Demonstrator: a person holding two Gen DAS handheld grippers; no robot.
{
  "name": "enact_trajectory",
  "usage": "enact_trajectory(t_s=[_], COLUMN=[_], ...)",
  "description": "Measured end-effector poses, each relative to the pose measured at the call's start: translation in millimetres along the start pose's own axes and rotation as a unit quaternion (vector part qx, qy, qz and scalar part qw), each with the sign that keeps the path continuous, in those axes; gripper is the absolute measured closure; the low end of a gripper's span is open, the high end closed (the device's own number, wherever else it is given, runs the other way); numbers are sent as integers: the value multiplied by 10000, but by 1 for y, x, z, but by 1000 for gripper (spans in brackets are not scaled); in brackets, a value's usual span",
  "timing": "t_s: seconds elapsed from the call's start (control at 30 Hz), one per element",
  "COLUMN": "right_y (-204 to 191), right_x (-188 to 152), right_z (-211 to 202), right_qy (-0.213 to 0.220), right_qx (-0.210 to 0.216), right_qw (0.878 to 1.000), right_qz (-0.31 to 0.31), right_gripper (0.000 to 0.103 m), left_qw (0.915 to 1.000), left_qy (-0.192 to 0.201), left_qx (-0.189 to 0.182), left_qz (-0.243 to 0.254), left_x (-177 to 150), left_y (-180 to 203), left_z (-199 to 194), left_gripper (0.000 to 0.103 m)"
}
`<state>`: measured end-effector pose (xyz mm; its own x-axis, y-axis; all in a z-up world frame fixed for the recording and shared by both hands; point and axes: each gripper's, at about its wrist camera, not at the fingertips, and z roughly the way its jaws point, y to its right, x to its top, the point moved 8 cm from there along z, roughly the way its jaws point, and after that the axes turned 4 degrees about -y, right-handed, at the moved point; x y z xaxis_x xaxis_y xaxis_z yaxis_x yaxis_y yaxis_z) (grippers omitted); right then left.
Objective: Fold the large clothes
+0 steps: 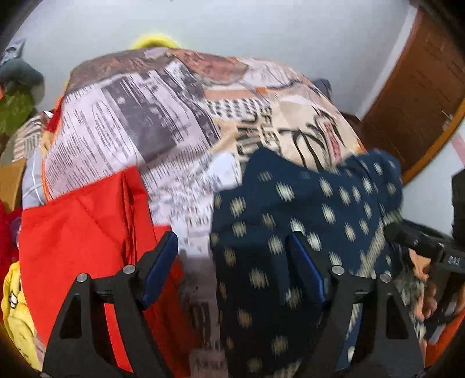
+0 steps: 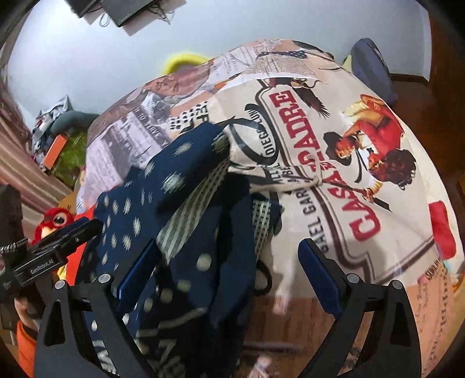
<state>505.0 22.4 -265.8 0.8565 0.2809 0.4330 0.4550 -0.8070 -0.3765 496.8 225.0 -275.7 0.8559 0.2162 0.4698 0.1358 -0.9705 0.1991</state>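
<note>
Red cloth (image 1: 87, 221) at left, yellow cloth (image 1: 17, 314) beside it, red stuffed parrot (image 2: 55, 221) near the edge. Dark blue dotted garment (image 1: 290, 221) bunched on printed bedsheet (image 2: 334, 162), striped border showing. Left gripper (image 1: 232, 256) spread, right gripper (image 2: 229, 261) spread, cloth loose between both. White wall (image 1: 232, 26) behind.

The rumpled garment (image 1: 290, 203) is dark navy cloth dotted with cream flecks — its turned-out band (image 2: 197, 215) shows a navy-and-cream check. The printed bedsheet (image 2: 334, 162) under it carries grey newsprint, beige panels and red lettering. A plain bright-red cloth (image 1: 81, 229) lies beside — a yellow cloth (image 1: 14, 314) borders it.
</note>
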Motion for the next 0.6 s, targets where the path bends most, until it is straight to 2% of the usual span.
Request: enact_trajectory(t_s=[0.13,0.23,0.37,0.5,0.6], right_y=[-3,1,9,9,4], right_x=[-23,-41,-53,-47,-37], right_z=[9,18,25,30,38], right_qy=[-382,-595,-702,-720,-716], right_qx=[181,459,855,998,1070], right_qw=[9991,9970,9918,9906,9904], right_qz=[-88,177,633,590,506], right_gripper=[7,7,7,5,5], left_qw=[9980,9925,9799,9628,9566], left_qy=[-312,-527,-781,-1062,-1172], left_qx=[-537,-1041,-1644,-2178,-2343], left_qz=[-92,-353,-811,-1196,-1277], left_x=[-27,-42,-57,-57,-52], left_y=[5,7,6,6,10], left_z=[-5,-4,8,26,37], left_gripper=[24,24,18,14,14])
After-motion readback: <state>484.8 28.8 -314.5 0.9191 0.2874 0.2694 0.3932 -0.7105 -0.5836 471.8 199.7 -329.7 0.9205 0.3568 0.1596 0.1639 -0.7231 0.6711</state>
